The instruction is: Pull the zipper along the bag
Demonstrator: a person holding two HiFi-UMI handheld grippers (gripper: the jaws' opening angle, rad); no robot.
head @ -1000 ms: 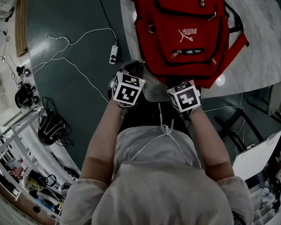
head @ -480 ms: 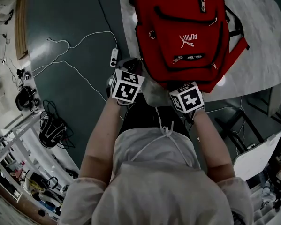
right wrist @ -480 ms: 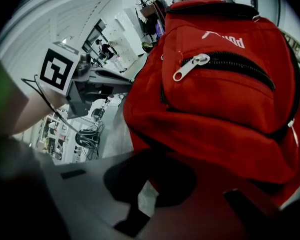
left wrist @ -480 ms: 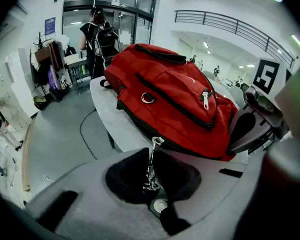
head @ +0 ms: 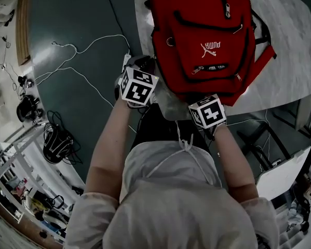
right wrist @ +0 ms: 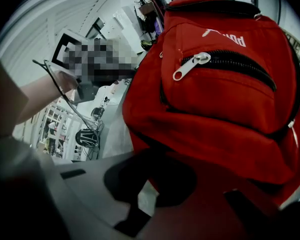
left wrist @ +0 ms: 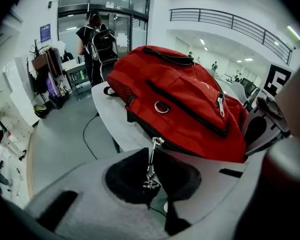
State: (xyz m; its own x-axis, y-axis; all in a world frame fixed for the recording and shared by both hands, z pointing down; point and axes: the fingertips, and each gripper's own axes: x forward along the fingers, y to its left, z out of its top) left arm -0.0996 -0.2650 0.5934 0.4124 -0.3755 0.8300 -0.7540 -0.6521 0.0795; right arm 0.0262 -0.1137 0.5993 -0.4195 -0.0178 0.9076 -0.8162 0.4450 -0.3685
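A red backpack [head: 204,35] lies flat on a pale marble table [head: 290,45], its base toward me. My left gripper [head: 143,69] is at the bag's left side, low down. In the left gripper view its jaws are shut on the metal zipper pull [left wrist: 151,165], which hangs from the slider [left wrist: 157,142] on the main zipper along the bag's [left wrist: 185,104] side. My right gripper [head: 201,100] is at the bag's bottom edge. In the right gripper view, red fabric [right wrist: 190,149] runs in between its dark pads [right wrist: 134,176]. The front pocket's silver zipper pull [right wrist: 190,65] is loose.
A white power strip [head: 126,60] with cables [head: 82,48] lies on the dark floor left of the table. The table's near edge [head: 171,105] is just under both grippers. A person with a backpack [left wrist: 97,41] stands far behind the table.
My left gripper has moved away from me up the bag's left side, still holding the zipper pull. The right gripper has stayed at the bag's bottom edge.
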